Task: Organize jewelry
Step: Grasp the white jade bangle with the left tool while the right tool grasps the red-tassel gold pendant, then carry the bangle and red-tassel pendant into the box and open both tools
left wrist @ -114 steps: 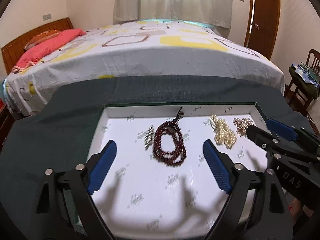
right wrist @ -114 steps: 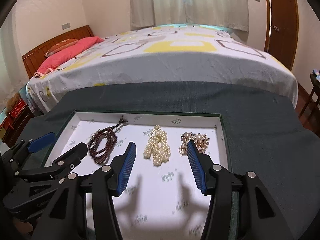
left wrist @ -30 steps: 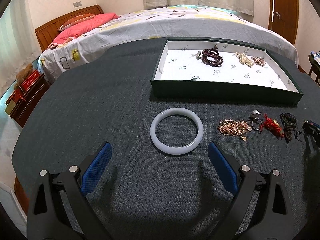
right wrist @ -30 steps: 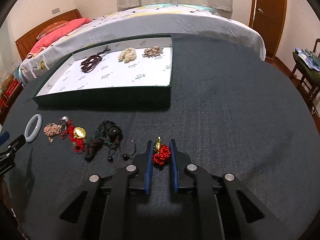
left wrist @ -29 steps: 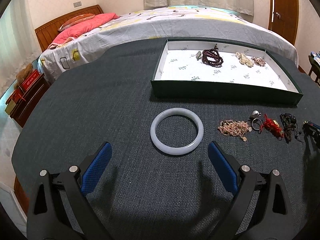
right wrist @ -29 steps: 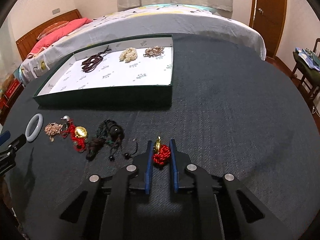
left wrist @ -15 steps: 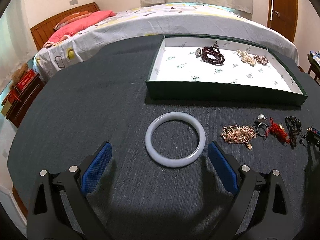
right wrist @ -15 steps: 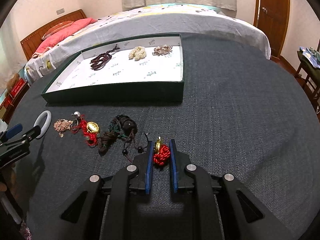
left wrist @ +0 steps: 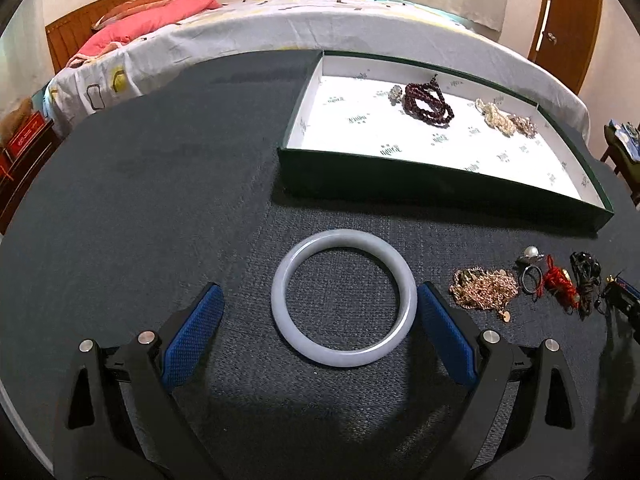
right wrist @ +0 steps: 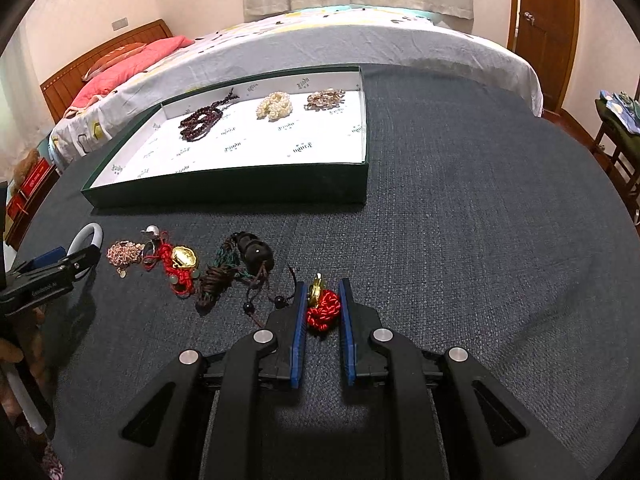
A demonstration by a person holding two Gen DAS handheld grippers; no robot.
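Note:
A pale jade bangle (left wrist: pixel 342 298) lies flat on the dark cloth between the wide-open fingers of my left gripper (left wrist: pixel 318 326); the right pad (left wrist: pixel 446 338) is close to its rim. My right gripper (right wrist: pixel 323 300) is shut on a red knotted cord charm (right wrist: pixel 325 309) with a gold piece. A green tray (left wrist: pixel 400 186) with white lining holds a dark red bead bracelet (left wrist: pixel 426 98), pearls (left wrist: pixel 494 116) and a gold cluster (left wrist: pixel 524 125). Loose on the cloth lie a rose-gold chain (left wrist: pixel 484 290), a pearl ring (left wrist: pixel 530 258), a red cord with gold charm (right wrist: pixel 180 262) and a dark cord bracelet (right wrist: pixel 236 270).
The tray also shows in the right wrist view (right wrist: pixel 240 190). A bed (left wrist: pixel 280 28) stands behind the round table. A wooden door (right wrist: pixel 540 20) is at the back right, a chair (right wrist: pixel 618 136) at the right edge, a red box (left wrist: pixel 24 136) to the left.
My left gripper has moved forward, and its open fingers now flank the bangle. My right gripper, still shut on the red charm, has shifted slightly forward.

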